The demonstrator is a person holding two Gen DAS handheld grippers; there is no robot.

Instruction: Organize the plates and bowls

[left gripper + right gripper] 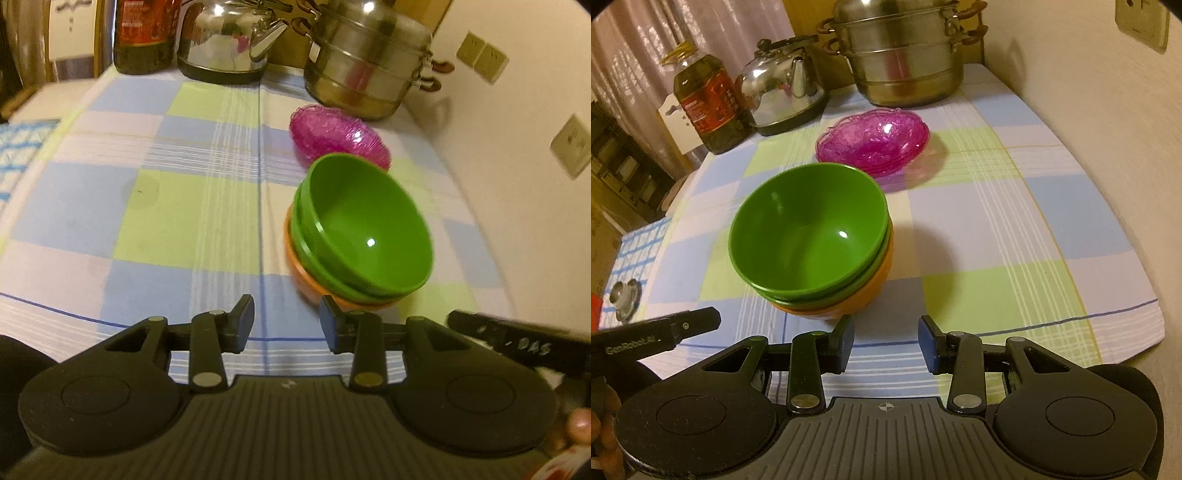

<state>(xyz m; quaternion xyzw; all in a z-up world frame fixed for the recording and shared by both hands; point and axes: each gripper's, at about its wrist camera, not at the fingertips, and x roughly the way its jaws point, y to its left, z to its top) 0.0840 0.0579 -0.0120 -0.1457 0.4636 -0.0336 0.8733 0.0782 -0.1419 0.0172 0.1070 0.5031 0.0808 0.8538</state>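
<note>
Two green bowls [364, 229] sit nested in an orange bowl [295, 269] on the checked tablecloth [166, 206]. Just beyond them rests a stack of clear pink dishes [332, 134]. My left gripper [288, 321] is open over bare cloth, and the stack stands just ahead of its right finger. In the right wrist view the green bowls [812, 229] and the orange bowl [879, 284] lie ahead and to the left, with the pink dishes [875, 140] further back. My right gripper [886, 339] is open with nothing between its fingers.
A steel steamer pot [901, 62], a steel kettle [783, 92] and an oil bottle [709, 107] line the far end. The wall with sockets [572, 147] runs along the right. A black bar of the left tool [665, 330] shows at the left. The table edge [676, 192] drops off at the left.
</note>
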